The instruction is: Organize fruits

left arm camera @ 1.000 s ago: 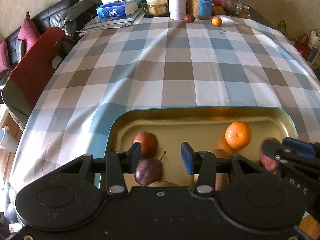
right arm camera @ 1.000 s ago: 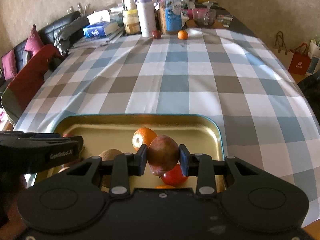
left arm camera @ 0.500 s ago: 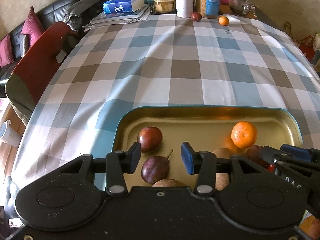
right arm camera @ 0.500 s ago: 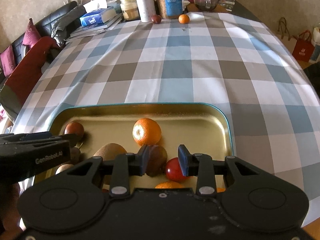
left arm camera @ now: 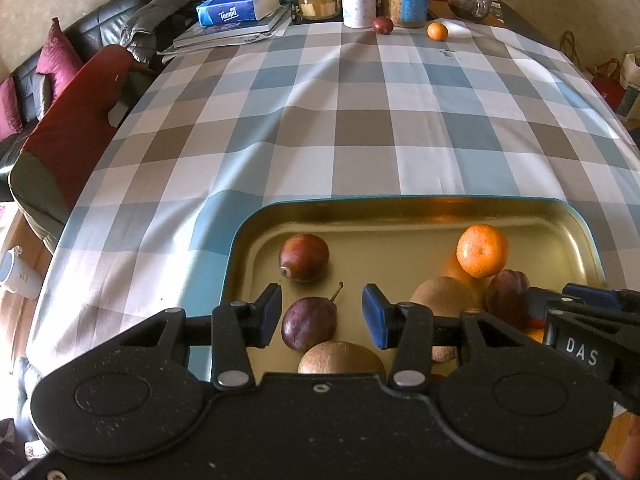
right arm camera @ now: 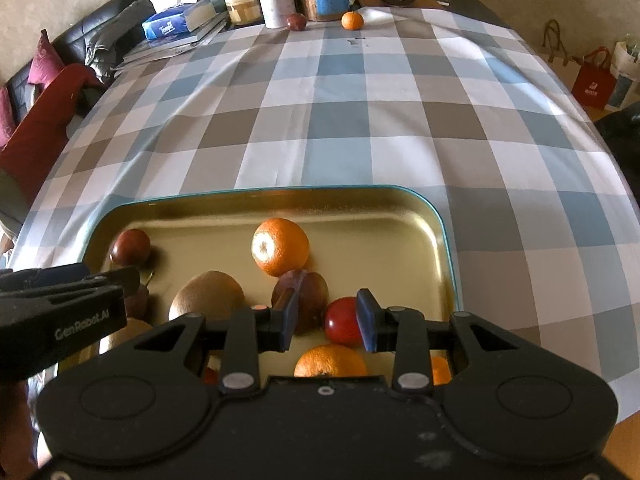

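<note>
A: Where's the fruit?
B: In the gold tray [right arm camera: 438, 236] at lower frame. Right tongs [right arm camera: 326, 316] gape, unloaded, over the wrinkled brown fruit [right arm camera: 308, 300] and red fruit [right arm camera: 342, 322].
A: Left?
B: Left tongs [left arm camera: 322, 316] apart above the purple plum [left arm camera: 308, 322].

"Tempo" – blue tissue pack [left arm camera: 236, 10], "GenRobot.AI" – left gripper [right arm camera: 80, 322], "DAS" – right gripper [left arm camera: 582, 356]

Black claws with blue pads
Left claw [left arm camera: 322, 316], right claw [right arm camera: 327, 314]: silver rivets behind the fingers, white lettering on the sides.
</note>
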{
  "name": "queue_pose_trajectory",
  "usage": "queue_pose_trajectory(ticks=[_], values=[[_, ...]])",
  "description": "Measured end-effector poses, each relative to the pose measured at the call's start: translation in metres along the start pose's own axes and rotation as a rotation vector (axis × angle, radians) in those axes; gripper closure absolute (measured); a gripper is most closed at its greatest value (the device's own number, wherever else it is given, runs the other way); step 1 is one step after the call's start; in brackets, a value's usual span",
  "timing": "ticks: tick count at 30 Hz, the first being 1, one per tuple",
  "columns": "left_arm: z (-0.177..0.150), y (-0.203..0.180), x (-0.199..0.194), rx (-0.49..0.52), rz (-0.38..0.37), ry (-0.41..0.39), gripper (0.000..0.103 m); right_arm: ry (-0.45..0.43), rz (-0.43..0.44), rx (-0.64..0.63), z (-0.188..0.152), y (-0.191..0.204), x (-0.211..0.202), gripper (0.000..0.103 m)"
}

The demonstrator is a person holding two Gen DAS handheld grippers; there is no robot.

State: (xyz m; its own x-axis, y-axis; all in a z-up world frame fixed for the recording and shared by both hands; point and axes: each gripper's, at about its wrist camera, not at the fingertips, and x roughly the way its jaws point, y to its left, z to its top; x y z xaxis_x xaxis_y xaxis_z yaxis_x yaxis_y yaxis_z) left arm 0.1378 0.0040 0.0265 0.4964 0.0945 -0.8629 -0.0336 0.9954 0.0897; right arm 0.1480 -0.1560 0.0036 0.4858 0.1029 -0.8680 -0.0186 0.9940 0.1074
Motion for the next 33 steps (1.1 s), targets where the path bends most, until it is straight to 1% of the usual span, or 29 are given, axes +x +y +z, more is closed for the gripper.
queue_pose_trajectory(ticks=[8, 19, 33], values=[[-0.0021, 0.002, -0.0048, 0.001, -0.001, -0.005, 0.05, 0.013, 0.001, 0.01, -0.0024, 0.0007, -0.0034, 0.068], [-0.0047, 0.0017, -0.0071, 0.011, -0.017, 0.009, 0.05, 0.037, 0.006, 0.0, -0.0062, 0.0044, -0.0058, 0.068], [-0.0039, 0.0001, -0.0065, 0.014, -0.03, 0.015, 0.05, 0.046, -0.001, 0.002, -0.0059, 0.006, -0.0043, 0.068]])
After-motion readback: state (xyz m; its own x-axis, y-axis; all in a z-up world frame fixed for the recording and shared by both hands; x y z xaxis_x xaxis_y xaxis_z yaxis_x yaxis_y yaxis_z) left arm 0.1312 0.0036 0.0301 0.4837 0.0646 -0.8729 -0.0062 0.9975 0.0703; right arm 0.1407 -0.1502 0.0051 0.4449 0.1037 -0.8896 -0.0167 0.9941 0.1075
